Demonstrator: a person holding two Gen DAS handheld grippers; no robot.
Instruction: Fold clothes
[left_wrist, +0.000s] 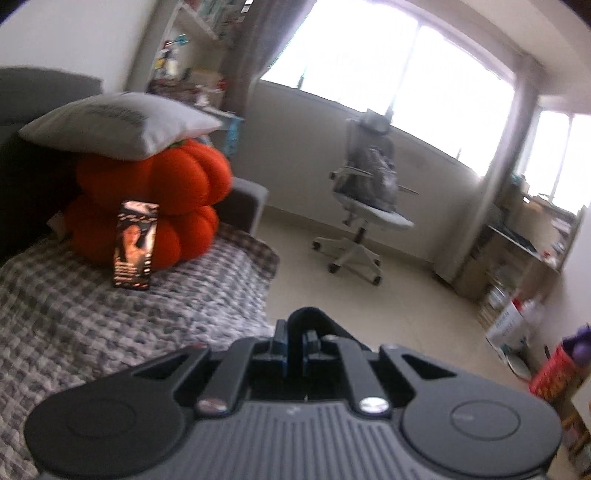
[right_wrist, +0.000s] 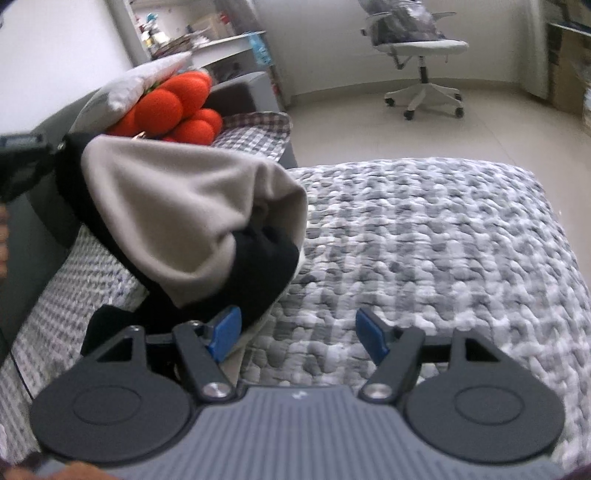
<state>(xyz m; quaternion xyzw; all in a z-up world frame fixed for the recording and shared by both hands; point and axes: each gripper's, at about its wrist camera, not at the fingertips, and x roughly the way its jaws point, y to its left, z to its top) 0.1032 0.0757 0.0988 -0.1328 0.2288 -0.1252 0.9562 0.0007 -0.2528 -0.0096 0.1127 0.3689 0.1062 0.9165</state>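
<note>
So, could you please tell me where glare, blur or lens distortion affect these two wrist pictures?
Left wrist view: the windows are blown out to white, the office chair and the shelves look soft, and the window sill curves with the fisheye. Right wrist view: evenly lit, but the beige and black garment is smeared, while the checked bedspread reads more clearly.

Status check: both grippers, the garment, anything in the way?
Left gripper shut on grey-and-black garment, lifted above bed. Right gripper open, empty, beside the hanging cloth. Nothing obstructing.
</note>
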